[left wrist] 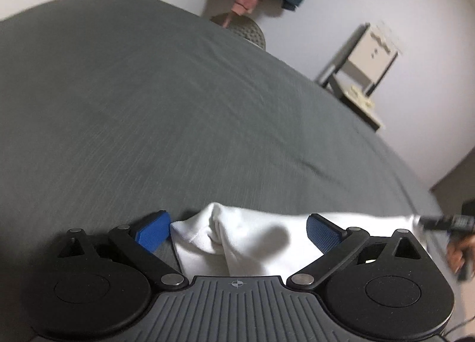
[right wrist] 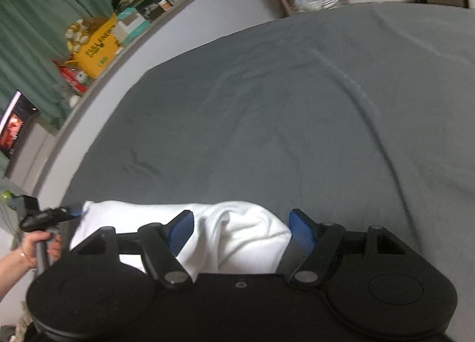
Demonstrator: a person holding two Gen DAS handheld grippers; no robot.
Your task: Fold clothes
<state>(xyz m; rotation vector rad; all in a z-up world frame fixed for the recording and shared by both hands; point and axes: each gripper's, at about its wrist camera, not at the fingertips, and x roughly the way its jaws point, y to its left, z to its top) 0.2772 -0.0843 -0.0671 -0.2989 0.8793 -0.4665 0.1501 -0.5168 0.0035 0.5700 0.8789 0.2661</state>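
1. We see the white garment (right wrist: 237, 232) bunched on the grey bed (right wrist: 267, 104), at 6 o'clock in both views.
2. Our right tongs (right wrist: 240, 233) stand spread around its bunched end, pads clear of it.
3. Our left tongs (left wrist: 237, 233) stand spread over its other end.

A yellow box (right wrist: 99, 42) on the cluttered shelf (right wrist: 166, 14) along the wall carries dark block lettering. The top line seems to start with "FULL", but the rest is too blurred to read. Smaller print below it is illegible. No other text can be read in either view.
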